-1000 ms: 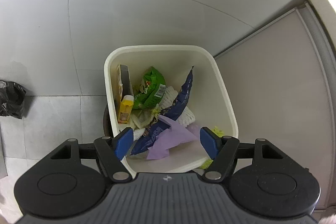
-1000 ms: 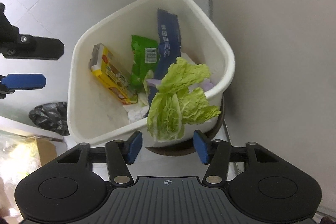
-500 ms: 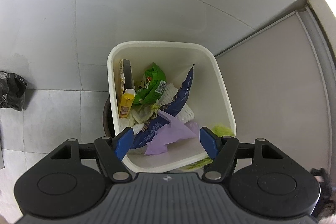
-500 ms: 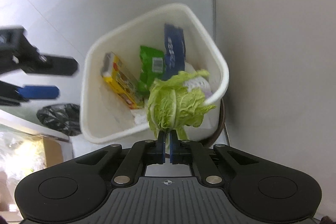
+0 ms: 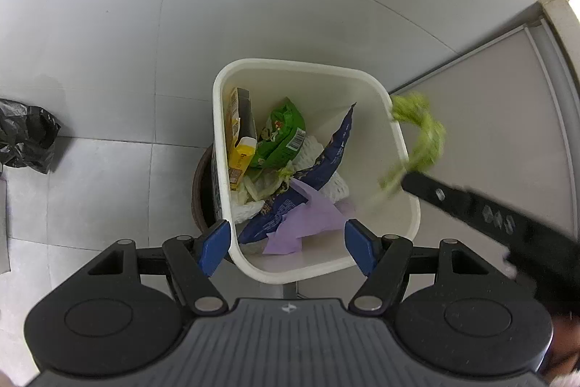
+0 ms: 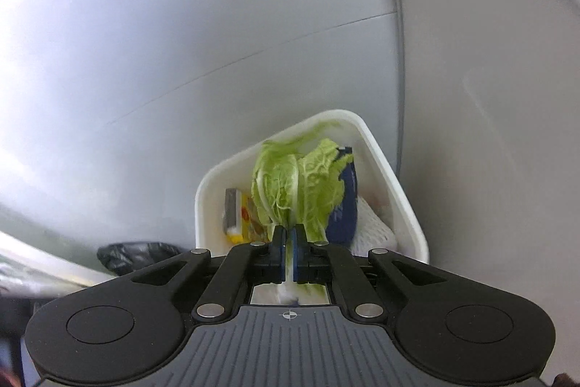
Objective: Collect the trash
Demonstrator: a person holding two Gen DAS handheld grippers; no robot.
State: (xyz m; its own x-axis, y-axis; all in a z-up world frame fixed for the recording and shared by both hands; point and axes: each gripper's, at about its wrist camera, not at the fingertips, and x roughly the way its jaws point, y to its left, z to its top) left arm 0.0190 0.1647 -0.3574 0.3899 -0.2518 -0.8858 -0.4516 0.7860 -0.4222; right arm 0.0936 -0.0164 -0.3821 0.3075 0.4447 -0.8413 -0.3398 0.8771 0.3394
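The right gripper [image 6: 289, 254] pinches a cabbage leaf [image 6: 297, 184] by its stalk, lifted above the white bin's [image 5: 411, 205] right rim. The left gripper [image 5: 286, 242] hangs wide and empty at the bin's near edge. Wrappers, a carton and purple paper already lie inside the bin; judging by this, the leaf is left to drop in.

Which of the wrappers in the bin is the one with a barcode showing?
The green snack wrapper in the white bin; the blue wrapper beside it shows none.
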